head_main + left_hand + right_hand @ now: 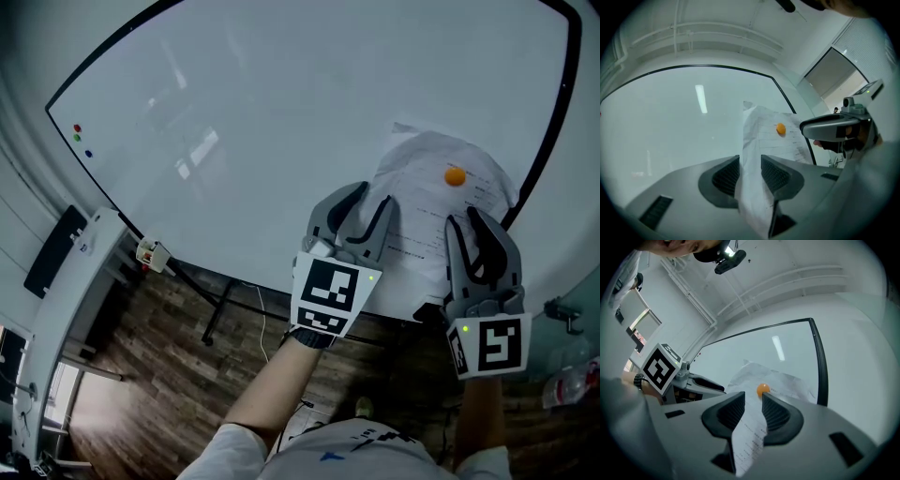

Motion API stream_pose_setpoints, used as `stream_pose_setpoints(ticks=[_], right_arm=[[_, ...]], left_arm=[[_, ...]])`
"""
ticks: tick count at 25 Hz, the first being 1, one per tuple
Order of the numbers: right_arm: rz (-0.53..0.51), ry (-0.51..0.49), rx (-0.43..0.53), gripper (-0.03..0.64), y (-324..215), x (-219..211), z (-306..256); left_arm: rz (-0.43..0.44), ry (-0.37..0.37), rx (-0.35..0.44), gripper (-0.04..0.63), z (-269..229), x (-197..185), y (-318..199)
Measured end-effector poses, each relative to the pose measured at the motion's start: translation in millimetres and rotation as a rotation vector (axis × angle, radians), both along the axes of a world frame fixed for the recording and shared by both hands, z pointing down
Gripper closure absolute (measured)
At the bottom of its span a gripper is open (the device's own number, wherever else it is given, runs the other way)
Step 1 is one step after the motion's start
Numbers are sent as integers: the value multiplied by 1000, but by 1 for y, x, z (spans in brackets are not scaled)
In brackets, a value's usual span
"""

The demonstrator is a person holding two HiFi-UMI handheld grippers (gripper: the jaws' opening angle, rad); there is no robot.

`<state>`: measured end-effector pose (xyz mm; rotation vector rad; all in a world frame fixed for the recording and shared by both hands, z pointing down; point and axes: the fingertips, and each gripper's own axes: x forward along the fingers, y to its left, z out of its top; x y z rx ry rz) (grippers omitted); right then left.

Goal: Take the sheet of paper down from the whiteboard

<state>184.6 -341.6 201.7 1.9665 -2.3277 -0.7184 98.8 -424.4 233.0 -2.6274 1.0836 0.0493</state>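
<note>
Far out to the left of the left jaws, three small dots (pixel 79 138), red, green and blue, sit at the edge of the board (pixel 234 122). From there up to the jaws the board is bare. The left gripper (pixel 373 195) points at the board with its jaws released. In the left gripper view its pads stand well apart, and the left edge of the paper (pixel 764 136) runs loose through the gap between them, creased into a ridge and not pinched. Beyond those jaws and a little to their right, the paper lies crumpled against the board, pinned in its upper half by an orange magnet (pixel 780 128). The magnet is ahead of both pairs of jaws. From the right jaws it sits just past their tips, almost straight ahead. The right gripper (pixel 464 217) is at the lower right part of the paper, its jaws likewise released. In the right gripper view the pads are apart and a printed strip of the paper hangs down through the gap without being squeezed. Close to the right of the right jaws runs the black frame (pixel 820 362) of the board
</note>
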Motion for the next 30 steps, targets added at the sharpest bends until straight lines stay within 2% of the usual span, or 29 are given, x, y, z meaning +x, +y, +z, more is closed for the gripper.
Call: stream_pose_setpoints(ticks=[4, 8, 12, 25, 30], right_arm=[[0, -2, 1, 511, 1, 3, -1], [5, 1, 1, 511, 0, 5, -3], [17, 19, 7, 511, -7, 5, -6], [150, 104, 15, 477, -29, 4, -9], [195, 134, 37, 463, -30, 3, -12]], left_arm=[[3, 0, -7, 459, 0, 2, -4], [40, -19, -22, 459, 3, 9, -2], [65, -6, -34, 459, 3, 8, -1], [127, 28, -32, 459, 4, 6, -5], [175, 10, -47, 474, 6, 9, 0]])
